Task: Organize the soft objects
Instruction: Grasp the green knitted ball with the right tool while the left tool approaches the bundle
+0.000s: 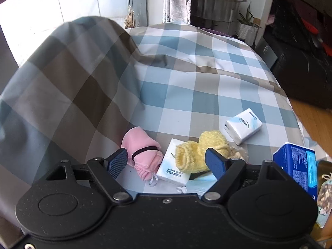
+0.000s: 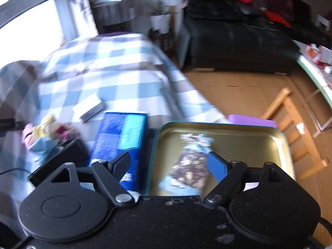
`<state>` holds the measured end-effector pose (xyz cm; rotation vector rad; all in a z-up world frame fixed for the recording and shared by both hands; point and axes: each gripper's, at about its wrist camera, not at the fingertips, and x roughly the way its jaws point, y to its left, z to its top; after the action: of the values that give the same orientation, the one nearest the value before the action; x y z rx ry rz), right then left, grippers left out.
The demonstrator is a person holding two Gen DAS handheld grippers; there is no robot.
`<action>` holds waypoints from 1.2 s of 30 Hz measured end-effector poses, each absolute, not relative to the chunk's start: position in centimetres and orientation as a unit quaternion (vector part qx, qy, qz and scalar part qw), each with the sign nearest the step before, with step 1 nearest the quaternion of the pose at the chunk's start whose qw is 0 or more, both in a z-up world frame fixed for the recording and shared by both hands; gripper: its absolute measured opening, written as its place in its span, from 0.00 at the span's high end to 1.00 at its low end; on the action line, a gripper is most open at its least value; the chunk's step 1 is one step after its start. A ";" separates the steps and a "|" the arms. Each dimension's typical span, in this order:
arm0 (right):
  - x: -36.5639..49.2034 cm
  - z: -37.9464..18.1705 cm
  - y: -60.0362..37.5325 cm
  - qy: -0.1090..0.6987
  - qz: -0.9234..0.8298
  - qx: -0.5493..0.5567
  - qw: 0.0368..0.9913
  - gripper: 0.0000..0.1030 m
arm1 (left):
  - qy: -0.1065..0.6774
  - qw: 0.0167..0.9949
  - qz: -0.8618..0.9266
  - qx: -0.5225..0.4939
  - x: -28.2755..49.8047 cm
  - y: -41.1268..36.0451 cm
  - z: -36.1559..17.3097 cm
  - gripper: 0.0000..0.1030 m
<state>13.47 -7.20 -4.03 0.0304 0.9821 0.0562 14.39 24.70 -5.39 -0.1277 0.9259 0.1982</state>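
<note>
On the checked bedspread (image 1: 186, 95) lie a pink cloth bundle with a black hair band (image 1: 143, 155), a white tissue pack (image 1: 172, 166), a yellow knitted piece (image 1: 199, 151) and a second tissue pack (image 1: 242, 125). My left gripper (image 1: 166, 164) hovers above them, open, nothing between its blue pads. In the blurred right wrist view, my right gripper (image 2: 169, 166) stands open over a gold-lined tin tray (image 2: 259, 139) holding a patterned pouch (image 2: 191, 161). A blue box (image 2: 120, 143) stands left of the tray; the blue box (image 1: 296, 166) also shows in the left wrist view.
A raised fold of checked duvet (image 1: 68, 87) fills the left. The bed's edge drops to a wooden floor (image 2: 238, 95) on the right, with a wooden stool (image 2: 294, 132), a black sofa (image 2: 238, 39) and a potted plant (image 2: 159, 20) beyond.
</note>
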 end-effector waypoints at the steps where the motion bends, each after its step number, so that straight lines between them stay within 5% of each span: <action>1: 13.7 -4.1 -6.4 0.476 0.040 0.010 0.878 0.21 | 0.445 0.888 0.095 -0.065 14.4 25.0 -5.9 0.24; 15: 11.4 -8.3 6.8 0.556 0.268 -0.112 0.778 0.21 | 0.475 0.870 0.086 -0.096 14.6 26.3 -8.6 0.24; 36: 4.2 -12.2 15.2 0.467 0.468 -0.345 0.666 0.29 | 0.486 0.864 0.084 -0.102 14.8 26.3 -9.2 0.24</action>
<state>4.16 15.22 -12.24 -0.7788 1.0542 1.0554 14.78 26.26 -9.22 -0.2128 1.0189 0.1768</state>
